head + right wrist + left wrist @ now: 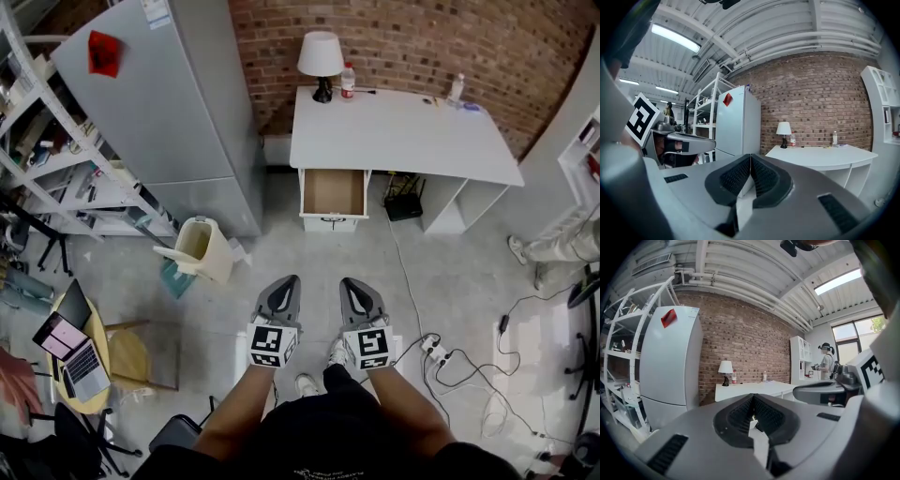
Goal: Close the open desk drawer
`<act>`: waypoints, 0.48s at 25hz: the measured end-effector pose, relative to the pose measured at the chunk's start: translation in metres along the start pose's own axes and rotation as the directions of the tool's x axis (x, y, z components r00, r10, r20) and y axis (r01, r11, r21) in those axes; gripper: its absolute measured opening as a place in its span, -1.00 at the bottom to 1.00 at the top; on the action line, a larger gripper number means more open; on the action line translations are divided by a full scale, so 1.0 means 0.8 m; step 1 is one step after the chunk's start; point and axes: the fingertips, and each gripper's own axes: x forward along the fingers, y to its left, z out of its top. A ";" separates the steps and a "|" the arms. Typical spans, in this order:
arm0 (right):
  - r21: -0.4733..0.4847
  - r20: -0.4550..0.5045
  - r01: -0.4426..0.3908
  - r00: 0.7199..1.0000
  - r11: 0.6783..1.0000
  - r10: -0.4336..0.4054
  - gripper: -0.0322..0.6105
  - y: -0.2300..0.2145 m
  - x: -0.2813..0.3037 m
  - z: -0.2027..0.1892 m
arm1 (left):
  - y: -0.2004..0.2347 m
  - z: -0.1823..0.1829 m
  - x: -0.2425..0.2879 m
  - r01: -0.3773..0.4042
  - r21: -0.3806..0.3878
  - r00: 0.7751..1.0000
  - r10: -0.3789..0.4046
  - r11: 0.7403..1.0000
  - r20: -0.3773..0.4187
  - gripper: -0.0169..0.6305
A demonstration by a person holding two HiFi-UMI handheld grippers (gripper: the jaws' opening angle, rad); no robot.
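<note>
A white desk stands against the brick wall. Its drawer is pulled out at the left end and looks empty, with a brown bottom. My left gripper and right gripper are held side by side over the floor, well short of the drawer, both pointing toward it. Each is shut with nothing between its pads. From the left gripper view the desk shows past the shut left gripper. In the right gripper view the desk lies beyond the shut right gripper.
A grey fridge stands left of the desk, with a white shelf rack further left. A cream bin sits on the floor. A lamp and bottle are on the desk. Cables and a power strip lie to the right.
</note>
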 end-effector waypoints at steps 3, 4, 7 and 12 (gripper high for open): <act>-0.002 -0.006 -0.002 1.000 1.000 0.002 -0.81 -0.024 0.014 -0.002 | 0.000 -0.008 0.028 -0.007 0.004 1.000 0.007 1.000 -0.027 -0.92; -0.001 -0.007 -0.003 1.000 1.000 0.003 -0.81 -0.033 0.019 -0.003 | 0.000 -0.010 0.036 -0.010 0.004 0.999 0.010 1.000 -0.032 -0.92; -0.004 -0.015 -0.007 1.000 1.000 0.007 -0.81 -0.061 0.035 -0.006 | -0.001 -0.012 0.061 -0.010 0.009 0.999 0.011 1.000 -0.033 -0.92; -0.005 -0.015 -0.020 1.000 1.000 0.020 -0.81 -0.102 0.064 -0.011 | -0.002 -0.014 0.107 -0.010 0.012 0.999 0.011 1.000 -0.039 -0.92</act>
